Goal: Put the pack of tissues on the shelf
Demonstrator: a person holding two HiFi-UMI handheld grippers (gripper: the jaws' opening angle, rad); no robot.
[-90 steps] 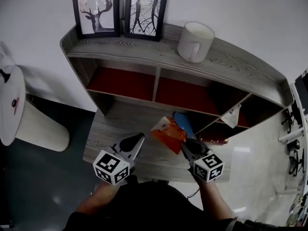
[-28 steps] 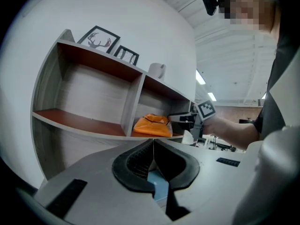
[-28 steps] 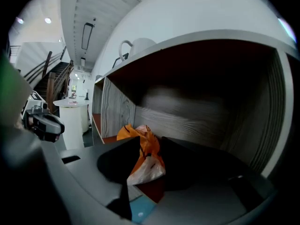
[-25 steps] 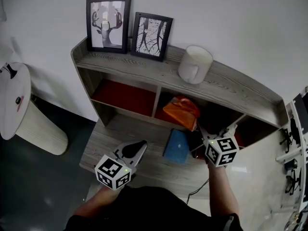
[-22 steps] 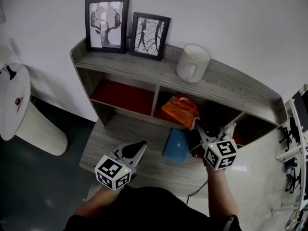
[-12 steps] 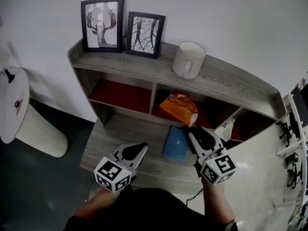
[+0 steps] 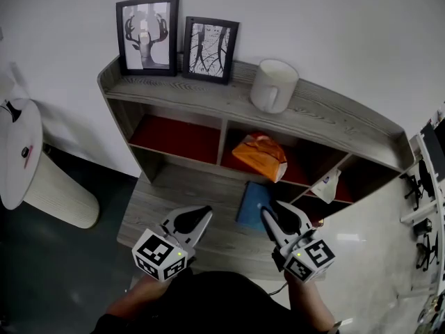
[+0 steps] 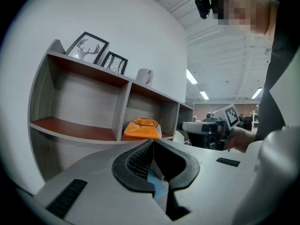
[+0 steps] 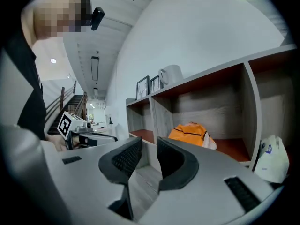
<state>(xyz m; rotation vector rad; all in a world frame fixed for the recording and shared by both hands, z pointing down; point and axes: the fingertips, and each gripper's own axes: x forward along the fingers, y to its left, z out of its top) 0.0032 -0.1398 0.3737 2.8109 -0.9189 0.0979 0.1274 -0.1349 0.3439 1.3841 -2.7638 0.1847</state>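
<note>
The orange pack of tissues (image 7: 261,157) lies in the middle compartment of the grey wooden shelf (image 7: 334,120), on its red floor. It shows too in the left gripper view as the orange pack (image 8: 142,128) and in the right gripper view as the orange pack (image 9: 190,134). My right gripper (image 7: 272,211) hovers over the desk in front of that compartment, apart from the pack, its jaws open with nothing between them (image 9: 149,146). My left gripper (image 7: 192,219) stays over the desk's left front, jaws shut and empty (image 8: 152,144).
A blue book (image 7: 249,202) lies on the desk just ahead of the right gripper. A white mug (image 7: 273,85) and two framed pictures (image 7: 146,35) stand on the shelf top. A small white bag (image 7: 329,185) hangs in the right compartment. A round white table (image 7: 14,152) stands at the left.
The right gripper carried the orange pack from the desk into the middle compartment, let it go, and has drawn back toward me and to the left. The left gripper has barely moved.
</note>
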